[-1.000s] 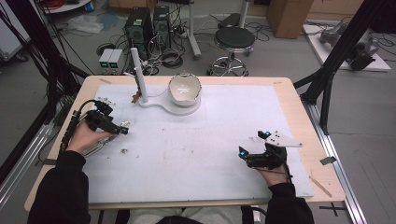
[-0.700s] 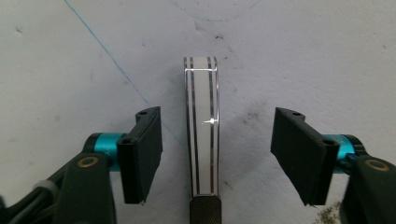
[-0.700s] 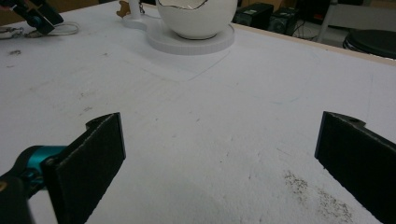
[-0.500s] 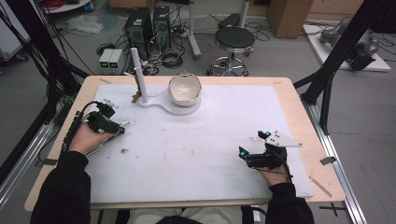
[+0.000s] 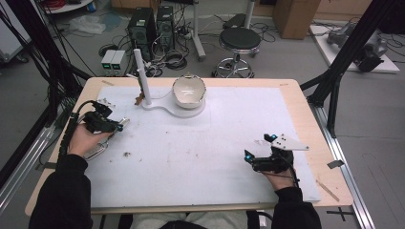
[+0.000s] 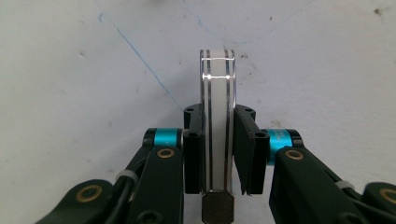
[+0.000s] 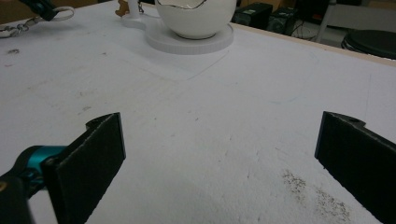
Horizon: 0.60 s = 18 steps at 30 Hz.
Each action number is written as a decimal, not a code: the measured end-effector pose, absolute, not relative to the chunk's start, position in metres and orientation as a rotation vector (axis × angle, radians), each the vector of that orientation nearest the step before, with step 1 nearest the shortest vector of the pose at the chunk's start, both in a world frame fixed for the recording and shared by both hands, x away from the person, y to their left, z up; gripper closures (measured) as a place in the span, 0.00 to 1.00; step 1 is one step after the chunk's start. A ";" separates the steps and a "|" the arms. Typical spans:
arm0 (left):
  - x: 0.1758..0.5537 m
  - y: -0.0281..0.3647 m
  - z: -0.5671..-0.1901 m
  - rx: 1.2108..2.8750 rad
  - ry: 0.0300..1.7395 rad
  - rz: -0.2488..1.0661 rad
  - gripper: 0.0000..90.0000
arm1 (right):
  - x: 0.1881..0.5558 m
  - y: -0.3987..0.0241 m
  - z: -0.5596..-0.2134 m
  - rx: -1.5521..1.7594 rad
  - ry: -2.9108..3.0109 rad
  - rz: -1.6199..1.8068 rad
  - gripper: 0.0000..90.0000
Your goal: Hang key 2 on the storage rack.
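Two left gripper [image 6: 218, 121] fingers [image 6: 194, 144], just closed, pinching a striped metal piece [image 6: 217, 88] by its flat sides, probably for a firm hold above the table [image 6: 70, 70]. Right gripper [image 7: 219, 140] fingers [image 7: 100, 140] spread wide, nothing between, likely waiting. Farther out, a white bowl [image 5: 188, 90] on a stand [image 5: 167, 109]. White, scuffed table top with dark crumbs. Beyond, a stool [image 5: 241, 38] and computer boxes [image 5: 150, 24] on grey floor.

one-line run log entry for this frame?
left gripper: just closed on white bar with knurled end | right gripper: open, idle over table | bowl: on white stand
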<state>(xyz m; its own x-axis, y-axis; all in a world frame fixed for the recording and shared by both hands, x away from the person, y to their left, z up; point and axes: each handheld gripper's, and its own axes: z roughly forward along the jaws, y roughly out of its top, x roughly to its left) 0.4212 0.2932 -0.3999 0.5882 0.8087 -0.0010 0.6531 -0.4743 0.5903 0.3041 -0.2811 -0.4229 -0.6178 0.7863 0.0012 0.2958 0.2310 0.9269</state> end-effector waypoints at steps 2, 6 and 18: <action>0.419 0.295 -0.396 2.267 1.154 0.391 0.83 | 0.304 -0.281 -0.423 0.985 2.033 1.375 0.01; 0.417 0.297 -0.389 2.227 1.152 0.378 0.83 | 0.304 -0.281 -0.422 0.982 2.022 1.375 0.01; 0.414 0.296 -0.359 2.201 1.138 0.430 0.83 | 0.302 -0.282 -0.420 0.981 2.007 1.394 0.01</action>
